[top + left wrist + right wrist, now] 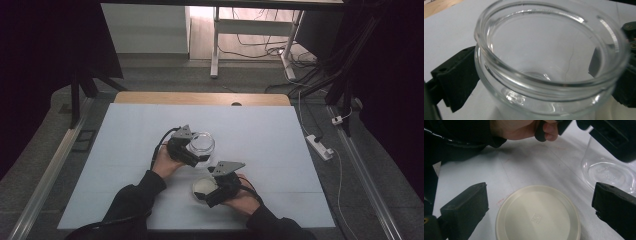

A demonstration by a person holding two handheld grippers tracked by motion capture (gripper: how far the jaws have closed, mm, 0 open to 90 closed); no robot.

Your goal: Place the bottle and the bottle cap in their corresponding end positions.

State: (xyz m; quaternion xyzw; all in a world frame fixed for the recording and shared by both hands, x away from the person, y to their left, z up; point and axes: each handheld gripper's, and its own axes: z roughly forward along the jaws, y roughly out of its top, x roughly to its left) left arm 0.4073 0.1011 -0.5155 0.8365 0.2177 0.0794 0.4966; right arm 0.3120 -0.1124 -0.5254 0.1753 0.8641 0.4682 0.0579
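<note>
Jar (202, 144) stands mid-table, open, empty; my left gripper (190, 150) clamps it, one jaw on each side of its wall below the neck. Lid (203, 187) lies flat on the table (125, 150) just in front of the jar, apart from it. My right gripper (215, 192) is spread over the lid, jaws wide, not touching. Judgement: jar secured; lid pickup and capping remain.

Jar: clear glass (549, 75), round, thick rolled rim, smooth, glossy. Lid: cream plastic (537, 216), round, matte, shallow raised edge, small square mark at centre. Table: pale, matte, faintly scuffed.
</note>
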